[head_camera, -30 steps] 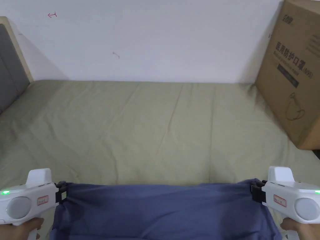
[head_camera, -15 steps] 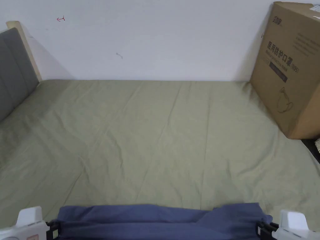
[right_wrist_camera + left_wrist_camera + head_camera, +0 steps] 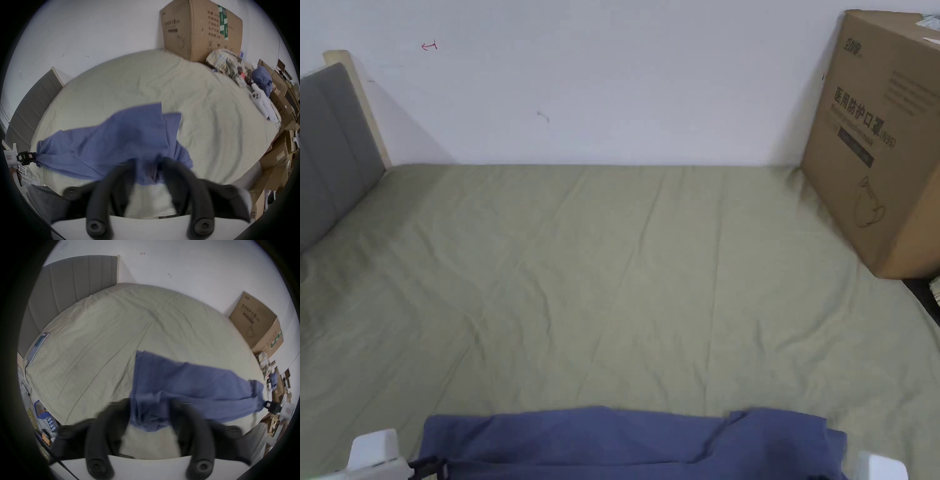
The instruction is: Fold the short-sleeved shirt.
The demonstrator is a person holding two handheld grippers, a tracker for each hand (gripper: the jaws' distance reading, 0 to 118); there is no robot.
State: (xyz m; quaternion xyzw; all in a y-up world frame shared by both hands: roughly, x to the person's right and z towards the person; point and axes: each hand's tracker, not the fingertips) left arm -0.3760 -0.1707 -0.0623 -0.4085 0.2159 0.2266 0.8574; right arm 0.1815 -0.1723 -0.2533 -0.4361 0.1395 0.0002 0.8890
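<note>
- Two grippers hold my blue shirt (image 3: 631,440) at the near edge of the green bed (image 3: 625,281).
- My left gripper (image 3: 150,408) pinches one end of the shirt tight.
- My right gripper (image 3: 146,164) pinches the other end tight.
- A brown box (image 3: 881,144) sits at the far right.

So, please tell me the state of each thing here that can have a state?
Shirt: stretched between the two grippers, partly lying on the bed.
Left gripper: shut on the shirt.
Right gripper: shut on the shirt.
Box: closed, upright on the bed.
Phone: lying flat, cable attached.
</note>
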